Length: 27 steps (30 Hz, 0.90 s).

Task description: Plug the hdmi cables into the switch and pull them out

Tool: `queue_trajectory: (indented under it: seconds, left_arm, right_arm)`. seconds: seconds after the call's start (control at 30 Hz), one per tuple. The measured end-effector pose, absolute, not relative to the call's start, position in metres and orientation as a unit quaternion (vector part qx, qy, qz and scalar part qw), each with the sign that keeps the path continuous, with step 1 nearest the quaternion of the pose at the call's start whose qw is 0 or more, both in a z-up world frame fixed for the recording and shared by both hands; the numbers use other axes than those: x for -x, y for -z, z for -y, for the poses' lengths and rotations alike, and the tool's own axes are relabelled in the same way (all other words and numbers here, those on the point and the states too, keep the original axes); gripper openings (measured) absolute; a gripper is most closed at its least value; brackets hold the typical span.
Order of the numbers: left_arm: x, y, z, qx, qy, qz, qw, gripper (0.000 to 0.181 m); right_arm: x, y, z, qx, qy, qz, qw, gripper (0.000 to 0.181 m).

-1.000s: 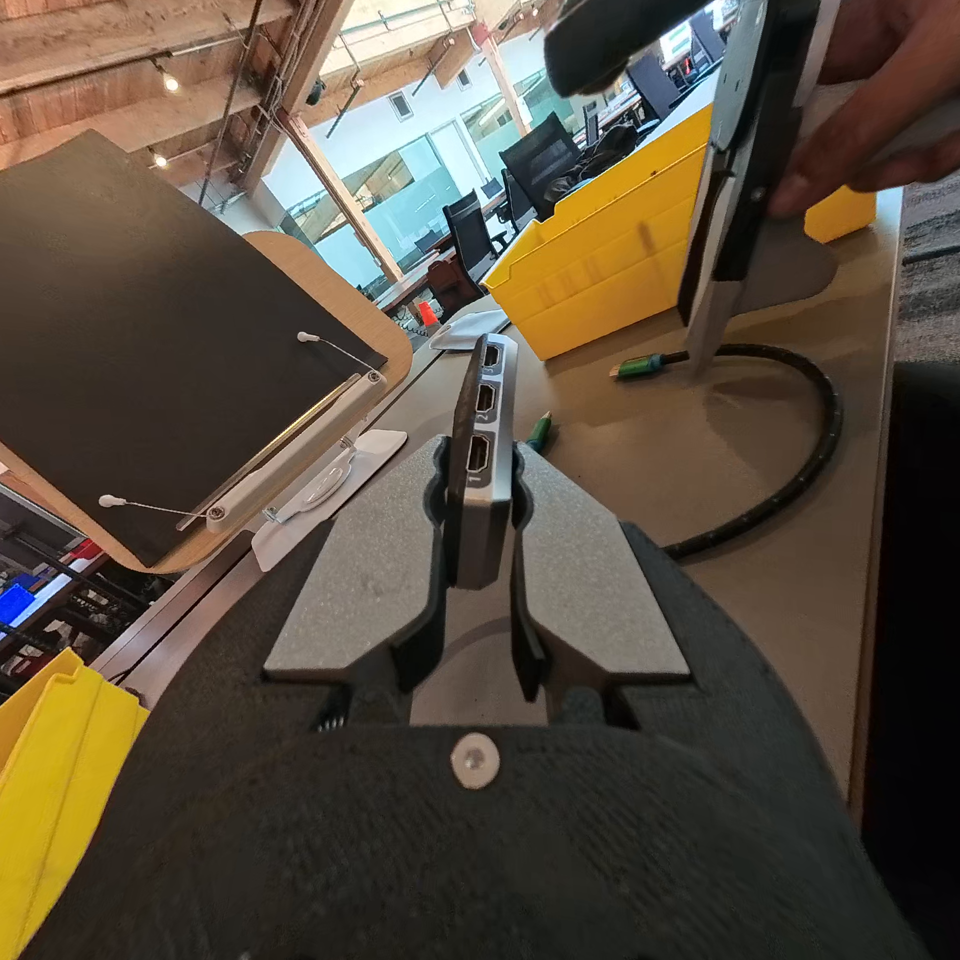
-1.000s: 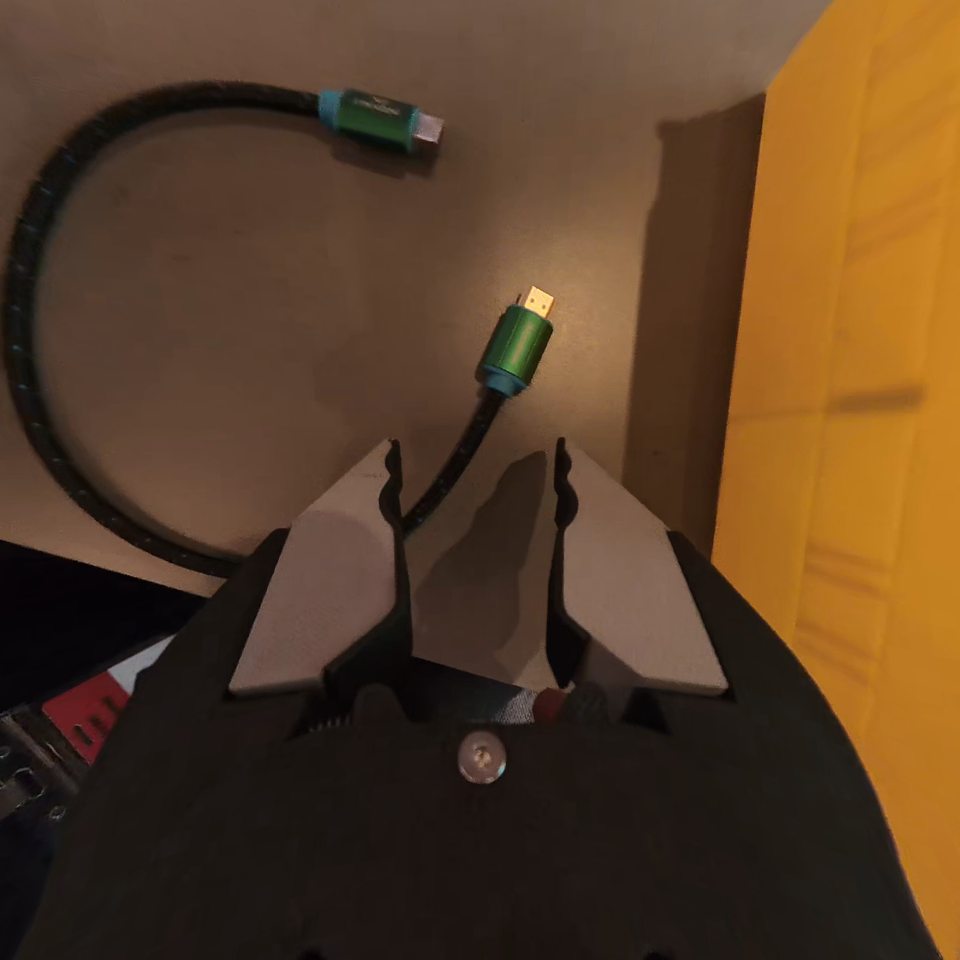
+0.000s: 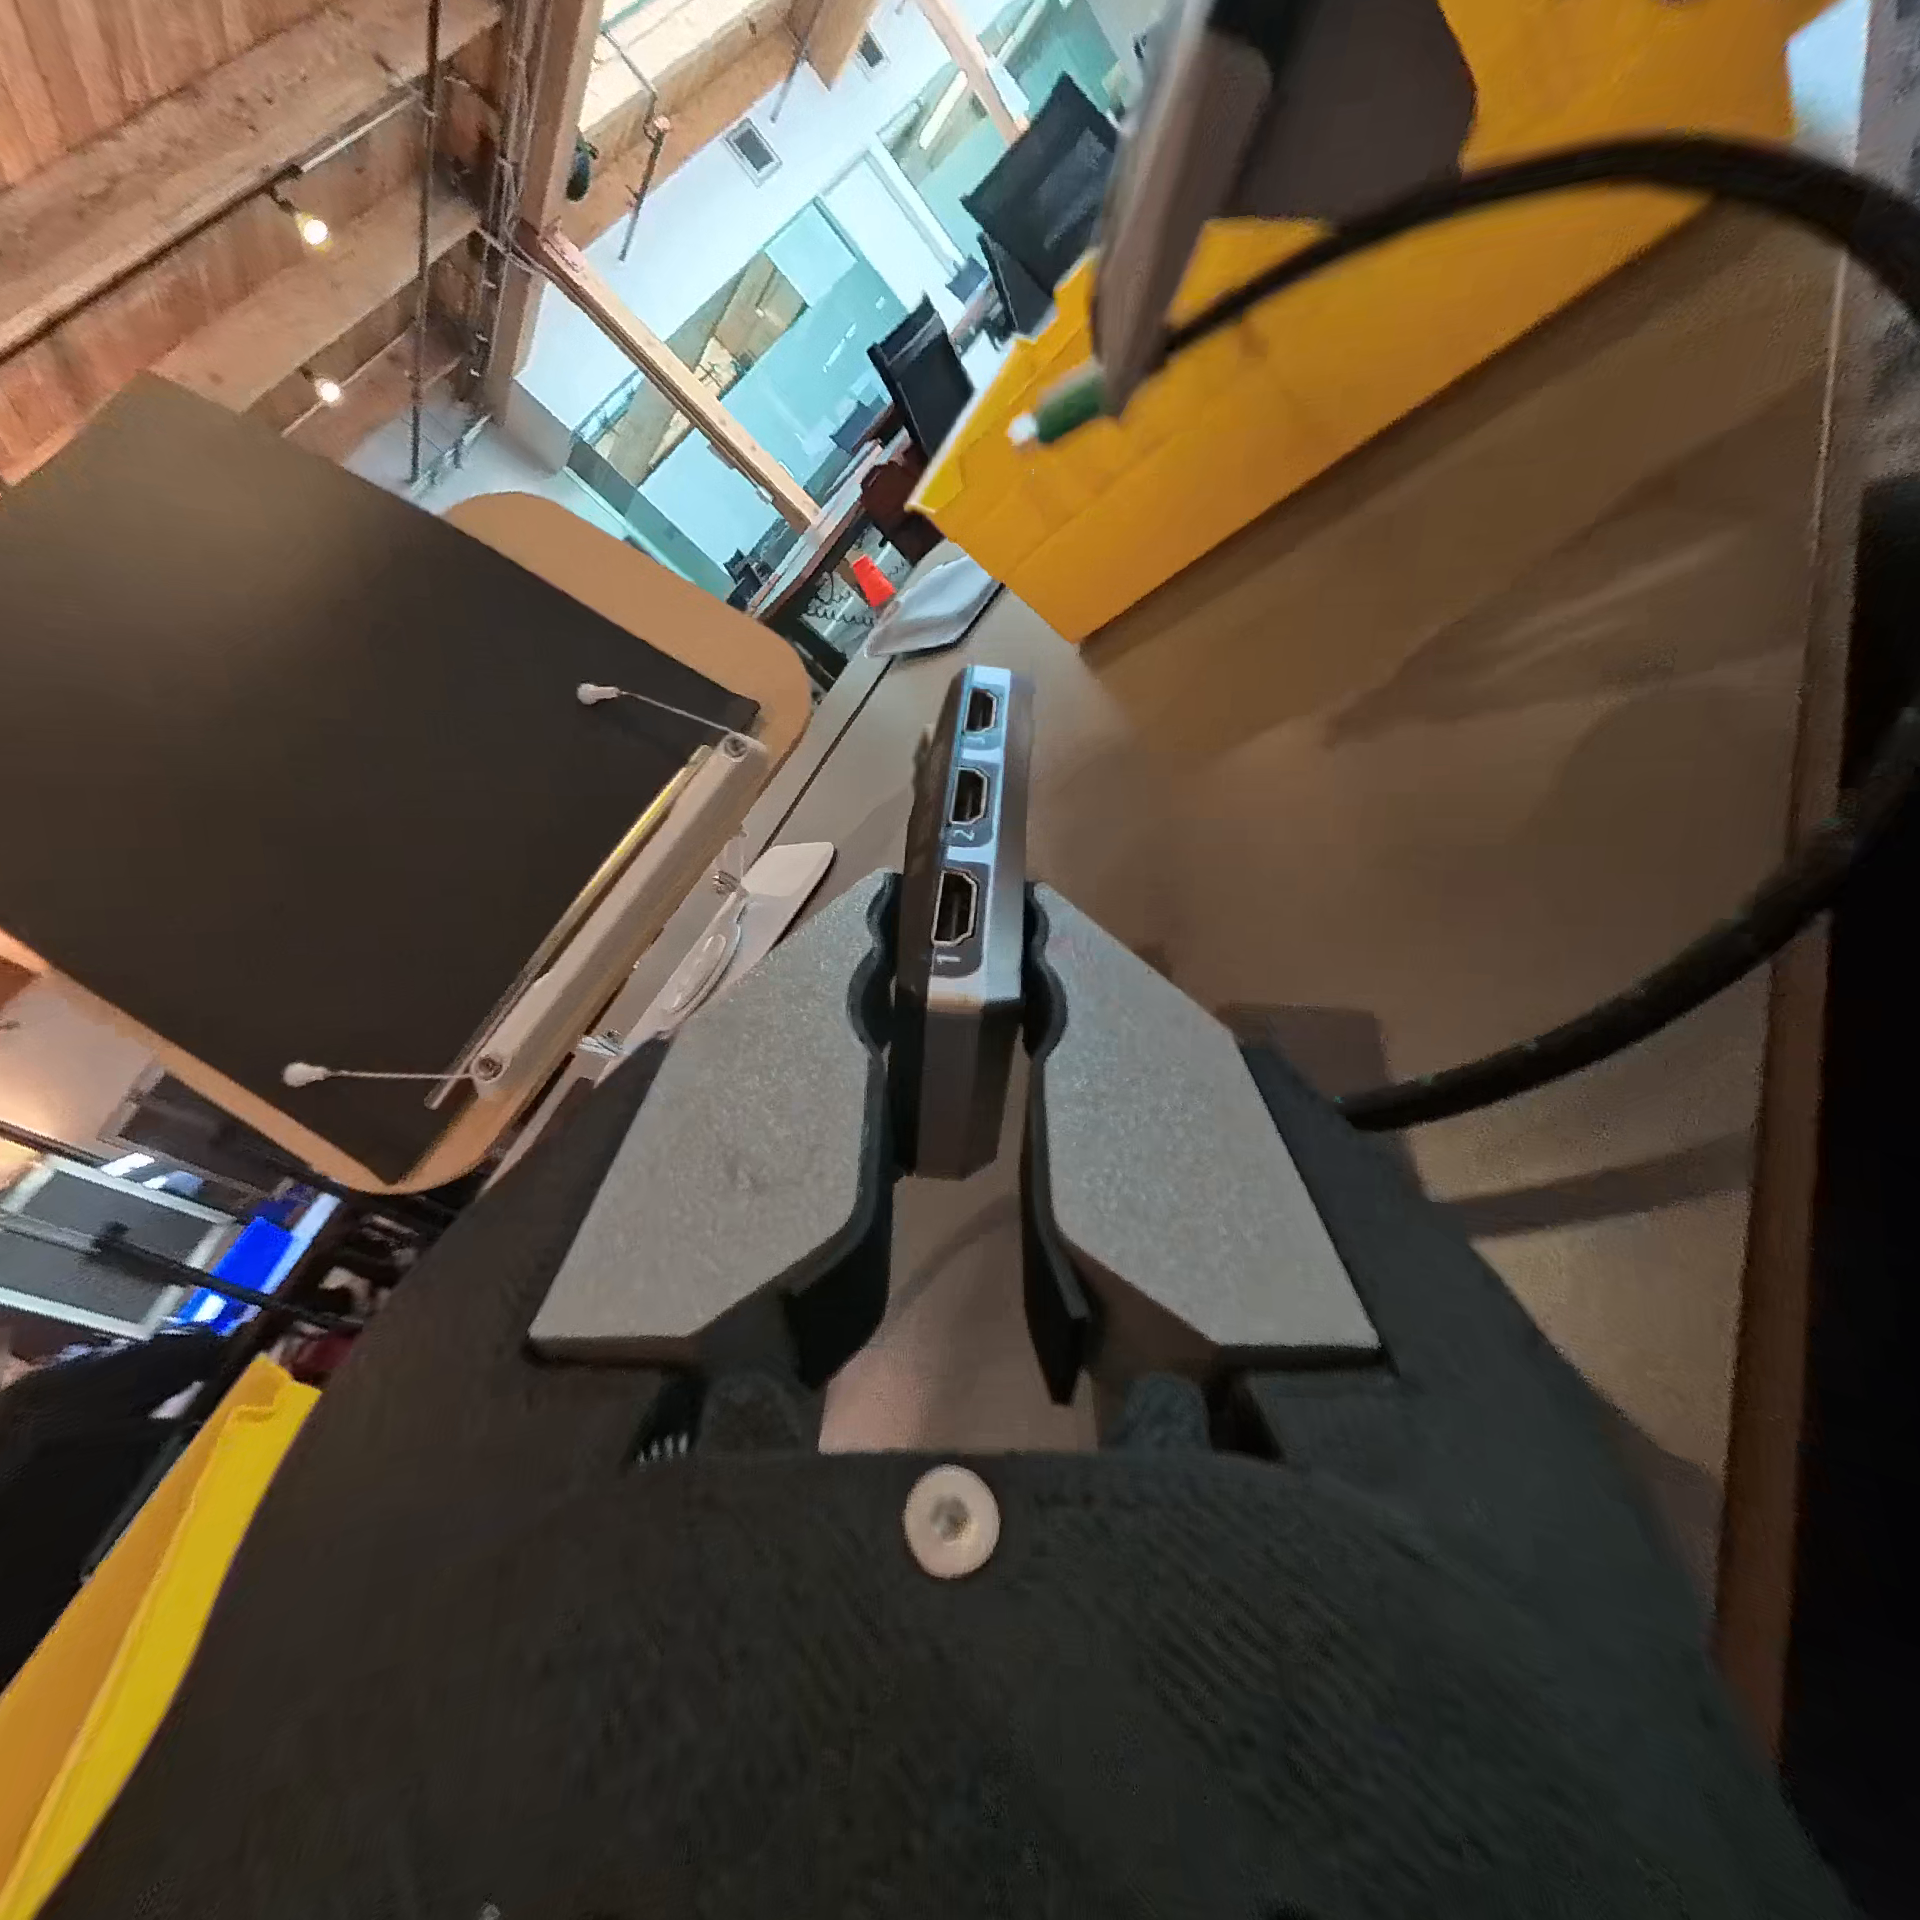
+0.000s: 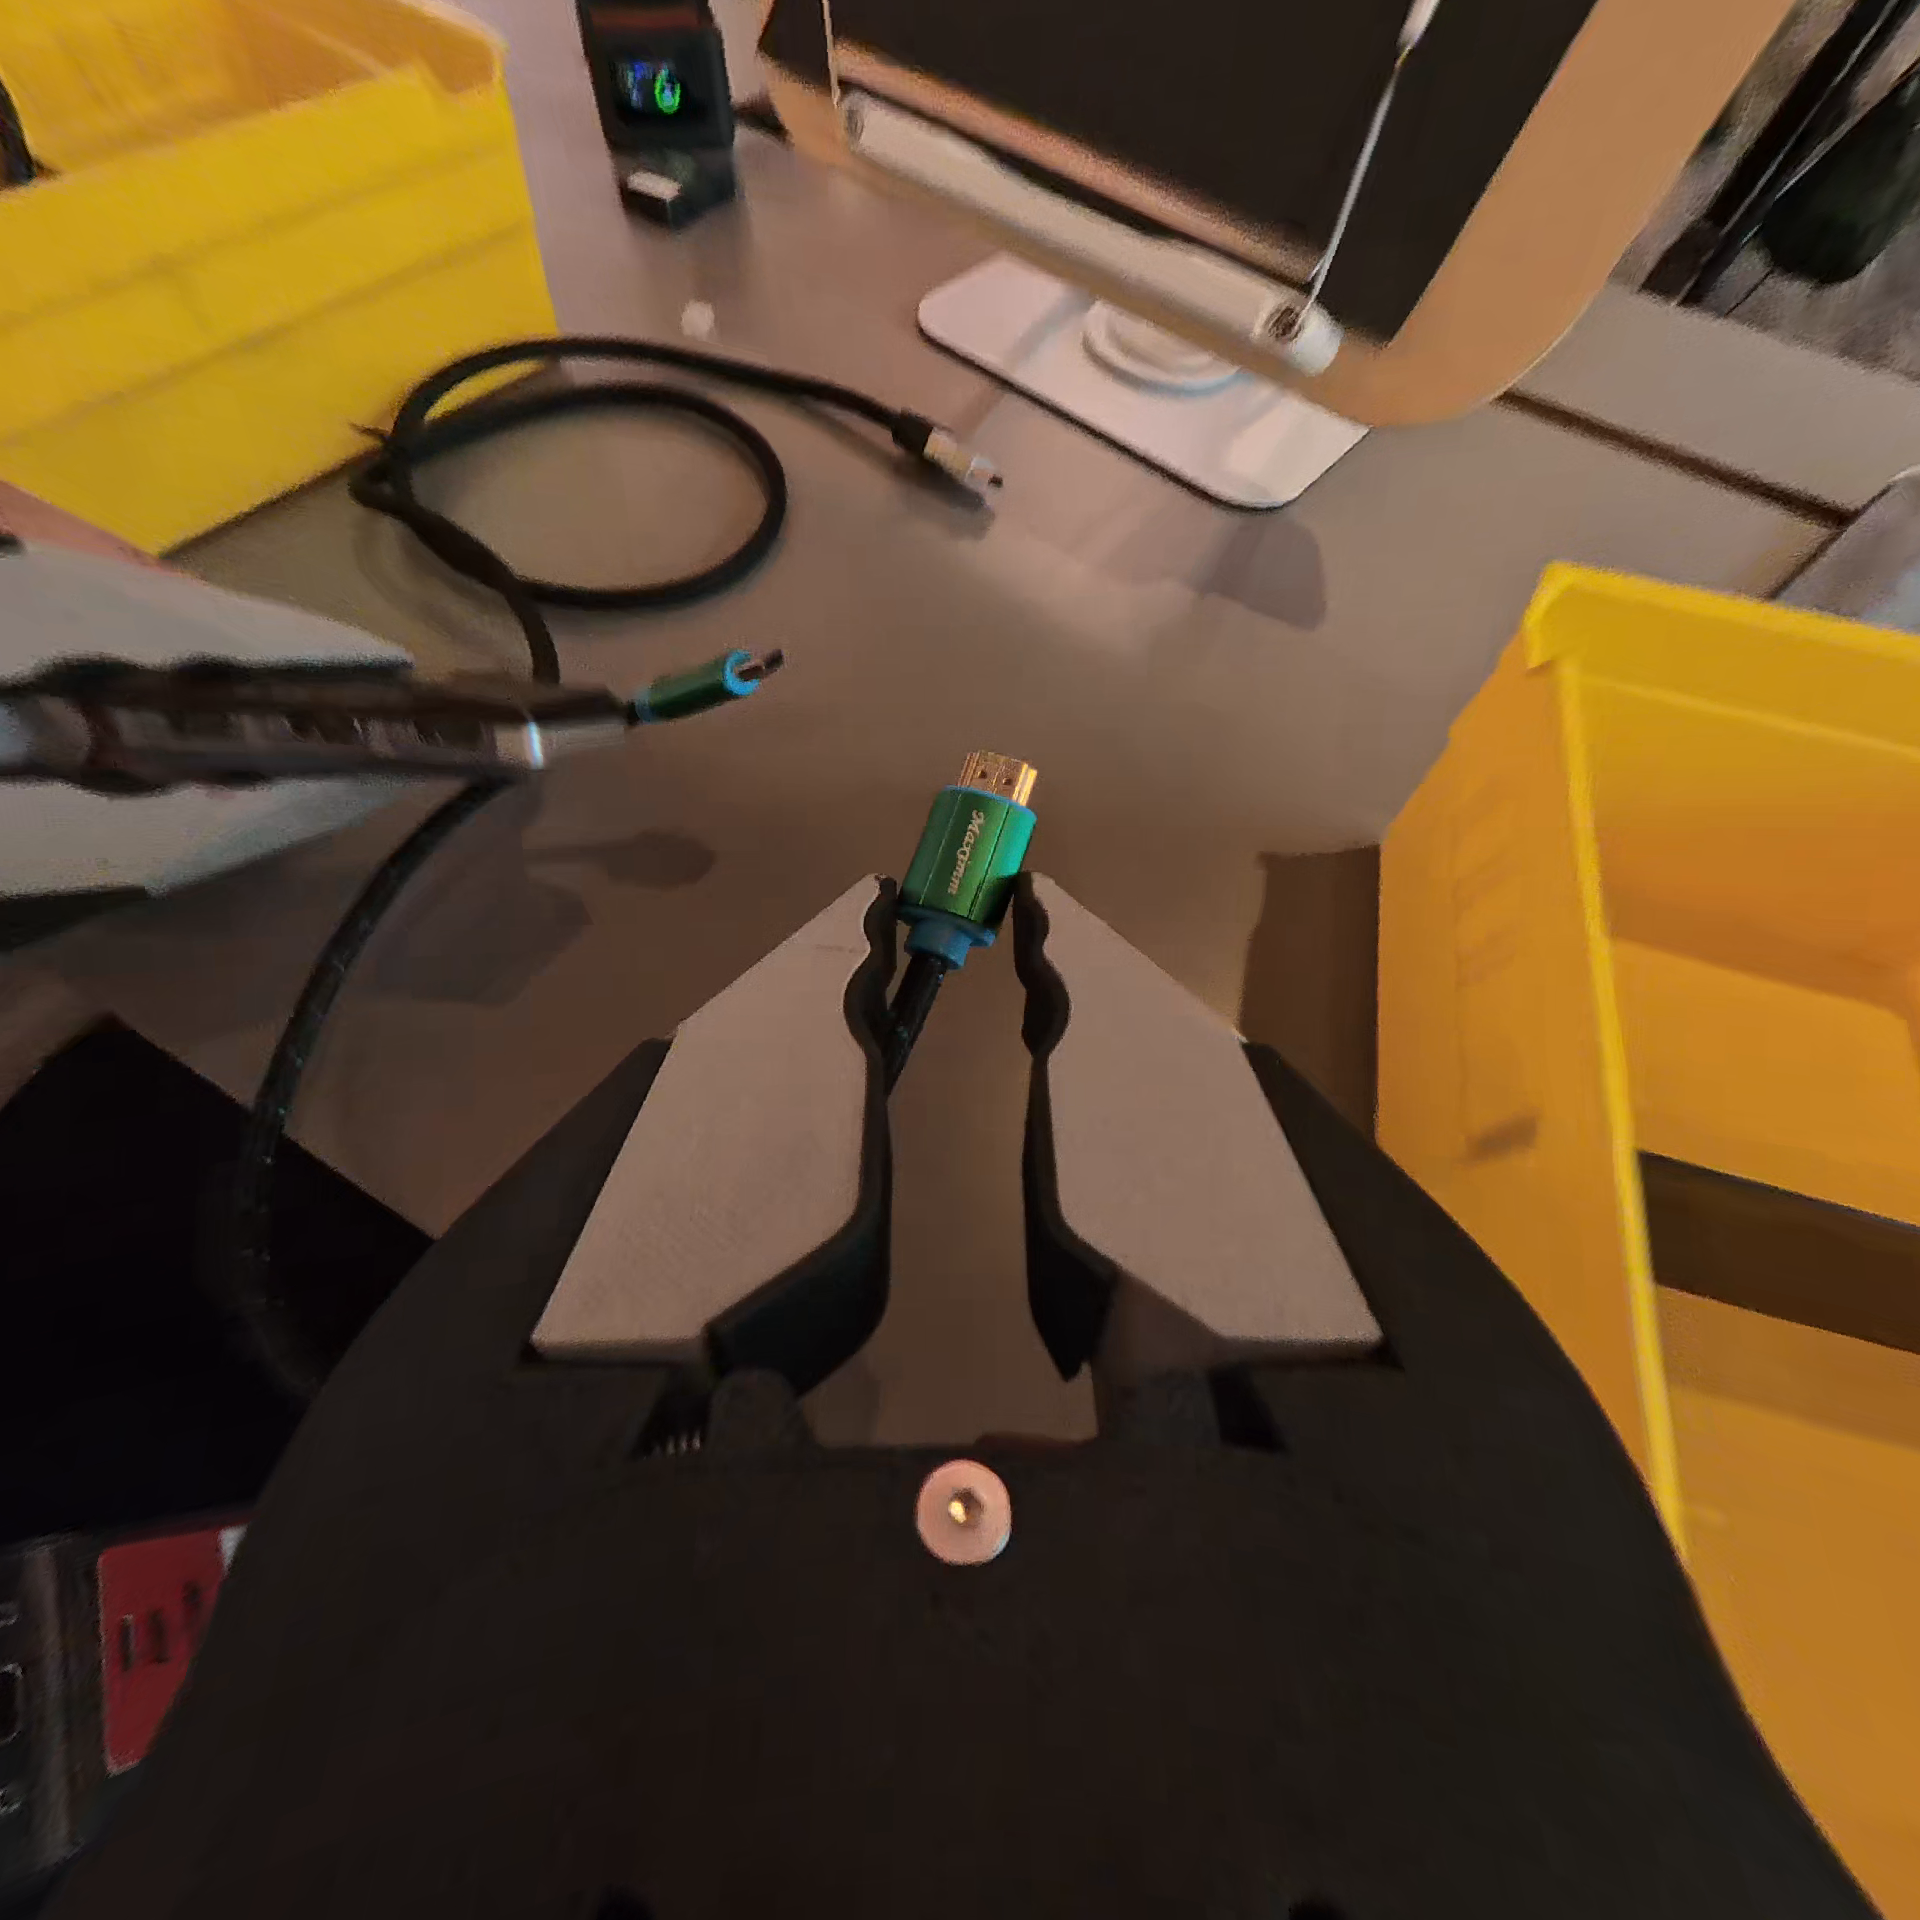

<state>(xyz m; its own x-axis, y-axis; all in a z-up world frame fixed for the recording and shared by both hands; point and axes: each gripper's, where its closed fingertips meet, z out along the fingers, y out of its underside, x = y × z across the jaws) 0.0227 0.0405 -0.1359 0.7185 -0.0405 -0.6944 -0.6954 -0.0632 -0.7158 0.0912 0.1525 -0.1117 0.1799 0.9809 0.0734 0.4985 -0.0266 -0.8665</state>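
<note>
Grey HDMI switch point(image 3: 961, 935) sits clenched in the left gripper point(image 3: 958, 945), frame centre. The right gripper point(image 4: 951, 914) grasps a green HDMI plug point(image 4: 966, 847), centre frame.

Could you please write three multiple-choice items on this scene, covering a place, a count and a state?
1. Where is the switch?
A. Inside a yellow bin
B. Clamped in the left gripper
C. Lying flat on the table

2. How many ports show along the switch's facing edge?
A. Three
B. One
C. Five

3. What state is the green plug in?
A. Seated in a port
B. Lying loose on the table
C. Held in the right gripper, unplugged

Key: B, the jaws press both its faces; A, three openings sit in a row; C, its gold tip is bare.
</note>
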Motion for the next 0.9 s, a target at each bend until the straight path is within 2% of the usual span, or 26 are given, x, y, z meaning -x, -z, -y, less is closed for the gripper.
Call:
queue_trajectory:
  seconds: [0.3,0.6,0.9]
  left_arm:
    - [-0.023,0.141,-0.043,0.683,-0.279,-0.281,0.614,0.019]
    - [-0.030,0.156,-0.045,0.693,-0.282,-0.318,0.582,0.019]
    - [-0.035,0.189,-0.049,0.747,-0.253,-0.364,0.496,0.025]
  right_arm:
    - [-0.125,0.062,-0.184,0.642,-0.205,0.522,0.522,0.019]
    - [-0.148,0.057,-0.194,0.658,-0.175,0.497,0.538,0.019]
    - [-0.176,0.040,-0.216,0.657,-0.083,0.465,0.588,0.018]
